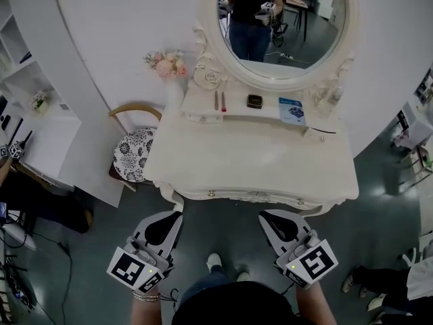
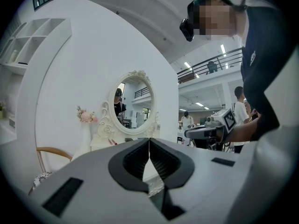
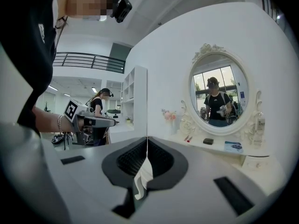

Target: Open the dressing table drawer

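Note:
The white dressing table (image 1: 257, 161) with an oval mirror (image 1: 281, 19) stands against the curved wall straight ahead. Its drawer front (image 1: 257, 196) is flush under the front edge and carries two small knobs (image 1: 212, 193) (image 1: 300, 201). My left gripper (image 1: 177, 214) hovers just short of the table's front, below the left knob, shut and empty. My right gripper (image 1: 264, 214) hangs beside it, between the two knobs, shut with nothing in it. In the left gripper view the left gripper (image 2: 149, 141) has its jaws meeting on a line; in the right gripper view the right gripper (image 3: 147, 141) does too.
A wooden chair with a floral cushion (image 1: 133, 153) stands left of the table. A vase of pink flowers (image 1: 167, 65), a dark box (image 1: 254, 101) and a blue booklet (image 1: 291, 110) sit on the table's raised shelf. White shelving (image 1: 34, 114) is at far left; someone's legs (image 1: 379, 279) at lower right.

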Tool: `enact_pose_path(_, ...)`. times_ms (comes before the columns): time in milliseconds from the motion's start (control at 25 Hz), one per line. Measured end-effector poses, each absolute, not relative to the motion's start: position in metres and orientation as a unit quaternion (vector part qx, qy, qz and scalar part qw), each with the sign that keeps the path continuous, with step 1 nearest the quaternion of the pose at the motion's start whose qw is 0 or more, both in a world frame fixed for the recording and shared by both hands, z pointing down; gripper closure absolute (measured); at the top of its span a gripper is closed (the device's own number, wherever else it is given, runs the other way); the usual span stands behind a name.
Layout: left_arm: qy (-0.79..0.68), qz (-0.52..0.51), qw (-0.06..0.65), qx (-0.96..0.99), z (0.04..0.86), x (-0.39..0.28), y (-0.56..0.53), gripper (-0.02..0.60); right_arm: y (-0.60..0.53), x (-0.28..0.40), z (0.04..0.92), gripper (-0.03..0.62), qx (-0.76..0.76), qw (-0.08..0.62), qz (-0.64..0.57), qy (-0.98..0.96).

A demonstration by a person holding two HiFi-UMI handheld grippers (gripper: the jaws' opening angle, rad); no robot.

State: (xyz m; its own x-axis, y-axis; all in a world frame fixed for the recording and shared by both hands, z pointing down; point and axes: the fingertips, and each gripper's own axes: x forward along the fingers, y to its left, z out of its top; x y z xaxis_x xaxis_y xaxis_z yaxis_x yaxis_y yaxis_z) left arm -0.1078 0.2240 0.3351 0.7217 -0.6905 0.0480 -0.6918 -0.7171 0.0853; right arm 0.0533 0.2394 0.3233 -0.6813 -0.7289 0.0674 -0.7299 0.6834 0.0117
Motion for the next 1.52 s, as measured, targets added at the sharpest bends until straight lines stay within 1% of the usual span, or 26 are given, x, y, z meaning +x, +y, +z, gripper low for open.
enact_pose_path(200,-0.374,0.006,0.049,0.926,0.336,-0.121,0.219,0.563,0.232,0.045,0.329,0.574,0.403,0.053,0.015,-0.913)
enact_pose_path(320,-0.373,0.006,0.051,0.927,0.337,-0.128,0.217,0.563,0.229,0.037,0.327,0.574,0.402,0.047,0.014,-0.914)
enact_pose_path(560,-0.367,0.006,0.055,0.929,0.341,-0.139,0.214,0.563,0.228,0.026,0.334,0.574,0.408,0.063,0.022,-0.911)
enact_pose_path(1000,-0.37,0.006,0.07,0.926,0.353,-0.156,0.201,0.563,0.219,0.021,0.354,0.574,0.422,0.095,0.037,-0.901)
enact_pose_path(1080,-0.373,0.007,0.072,0.925,0.355,-0.158,0.195,0.563,0.21,0.019,0.351,0.574,0.423,0.091,0.038,-0.901)
enact_pose_path(1200,-0.377,0.007,0.075,0.923,0.355,-0.161,0.186,0.563,0.196,0.01,0.339,0.574,0.41,0.064,0.026,-0.909)
enact_pose_path(1360,-0.387,0.007,0.078,0.919,0.356,-0.163,0.172,0.563,0.179,0.011,0.35,0.574,0.403,0.089,0.037,-0.91)
enact_pose_path(1520,-0.398,0.005,0.08,0.914,0.354,-0.164,0.157,0.563,0.158,0.006,0.344,0.574,0.389,0.086,0.035,-0.917)
